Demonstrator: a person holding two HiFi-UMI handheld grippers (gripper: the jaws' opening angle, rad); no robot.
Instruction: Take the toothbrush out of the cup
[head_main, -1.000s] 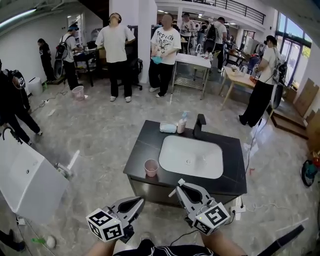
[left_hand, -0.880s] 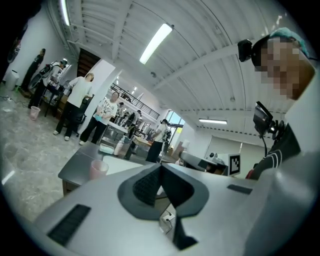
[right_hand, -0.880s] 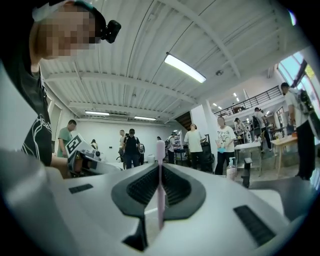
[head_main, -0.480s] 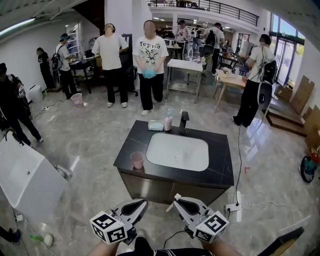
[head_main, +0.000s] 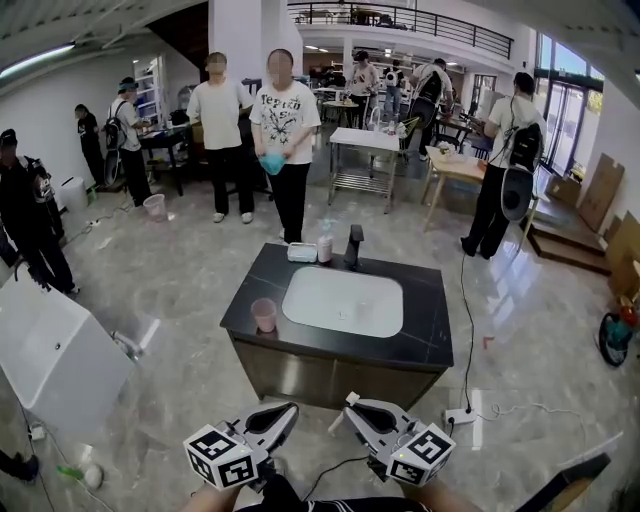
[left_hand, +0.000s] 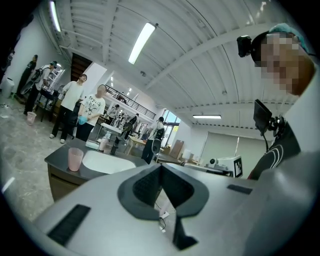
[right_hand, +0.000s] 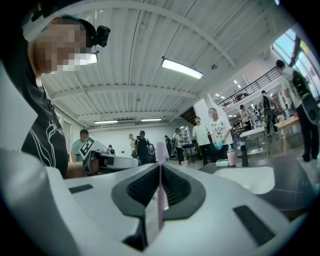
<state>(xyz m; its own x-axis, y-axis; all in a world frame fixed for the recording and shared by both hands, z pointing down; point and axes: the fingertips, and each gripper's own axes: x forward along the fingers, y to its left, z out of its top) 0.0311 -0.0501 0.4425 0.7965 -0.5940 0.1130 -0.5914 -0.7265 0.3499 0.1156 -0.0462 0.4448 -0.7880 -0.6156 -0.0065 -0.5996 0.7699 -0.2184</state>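
Toothbrush (right_hand: 159, 197) is clamped in our right gripper's (head_main: 350, 403) jaws, well apart from the cup (head_main: 264, 314) on the counter (head_main: 425, 350). Our left gripper's (head_main: 291, 408) jaws are together, empty. We should grip firmly, avoiding twisting the thin handle.

The person is wearing a white-lined black top (right_hand: 42, 137); the grey left gripper (head_main: 288, 410) and right gripper (head_main: 352, 408) are bearing checkered marker cubes (head_main: 222, 462).

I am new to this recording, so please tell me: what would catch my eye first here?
A black sink counter with a white basin stands in the middle of the hall, with a pink cup on its left edge. Nearest to the camera, the right gripper is shut on a pink toothbrush, away from the cup.
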